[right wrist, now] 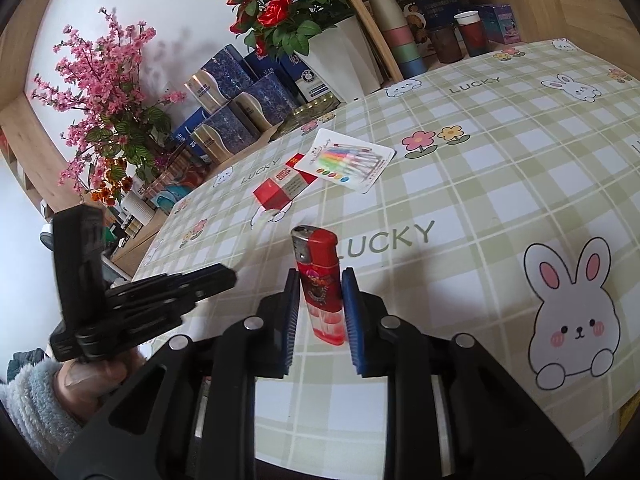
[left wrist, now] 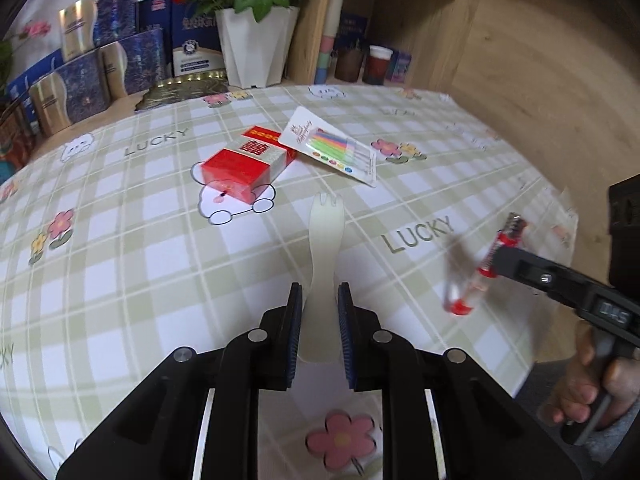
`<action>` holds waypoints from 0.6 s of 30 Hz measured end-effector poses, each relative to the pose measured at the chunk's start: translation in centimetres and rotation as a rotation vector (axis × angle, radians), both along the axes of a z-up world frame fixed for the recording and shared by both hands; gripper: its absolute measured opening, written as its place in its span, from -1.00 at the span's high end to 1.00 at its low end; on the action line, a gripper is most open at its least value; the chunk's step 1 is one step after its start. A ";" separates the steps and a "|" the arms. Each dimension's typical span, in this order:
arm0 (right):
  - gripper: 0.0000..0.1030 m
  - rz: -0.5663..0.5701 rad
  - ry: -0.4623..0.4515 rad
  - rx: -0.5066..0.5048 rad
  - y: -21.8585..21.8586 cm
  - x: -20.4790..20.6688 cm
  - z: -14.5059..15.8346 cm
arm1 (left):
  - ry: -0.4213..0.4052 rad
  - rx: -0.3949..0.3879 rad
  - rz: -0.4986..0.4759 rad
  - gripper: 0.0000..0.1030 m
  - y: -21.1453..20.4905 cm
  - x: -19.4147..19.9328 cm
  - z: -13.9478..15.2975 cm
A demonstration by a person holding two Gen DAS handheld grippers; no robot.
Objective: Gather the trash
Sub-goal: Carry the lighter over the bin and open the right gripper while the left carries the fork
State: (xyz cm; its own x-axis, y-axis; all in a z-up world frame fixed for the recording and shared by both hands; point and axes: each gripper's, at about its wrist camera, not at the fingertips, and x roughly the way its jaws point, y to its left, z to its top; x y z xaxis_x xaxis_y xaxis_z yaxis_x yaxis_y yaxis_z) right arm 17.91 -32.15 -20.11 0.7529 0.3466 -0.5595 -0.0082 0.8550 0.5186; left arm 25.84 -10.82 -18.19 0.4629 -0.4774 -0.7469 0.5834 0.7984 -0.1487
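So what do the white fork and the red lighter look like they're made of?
Fork: likely matte plastic; flat, opaque off-white, thin tines, no metallic shine.
Lighter: glossy plastic body, red on top, see-through at the base, with a silvery metal hood at the tip. Neither can be confirmed by look alone.

A green-checked tabletop (left wrist: 120,240) printed with rabbits, flowers and "LUCKY" fills both views. Behind it stand a white vase of red roses (left wrist: 256,44), blue and gold gift boxes (left wrist: 80,76), a pink blossom spray (right wrist: 100,92), and a wooden shelf (left wrist: 404,12) holding stacked cups (right wrist: 400,40).
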 end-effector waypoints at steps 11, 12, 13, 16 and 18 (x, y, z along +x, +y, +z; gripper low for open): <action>0.72 0.017 -0.004 -0.014 1.2 -1.4 1.6 | -0.022 -0.083 -0.002 0.66 2.6 -4.4 3.2; 0.72 0.020 -0.005 -0.022 1.3 -1.5 1.7 | -0.019 -0.096 0.003 0.66 2.9 -4.7 3.3; 0.72 0.021 -0.007 -0.026 1.4 -1.5 1.9 | -0.020 -0.103 0.007 0.66 3.1 -4.9 3.5; 0.72 0.018 -0.016 -0.016 1.5 -2.1 2.6 | -0.021 -0.125 0.017 0.66 3.8 -5.9 4.2; 0.72 0.021 -0.020 -0.016 1.7 -2.5 3.2 | -0.024 -0.129 0.020 0.66 4.2 -6.6 4.8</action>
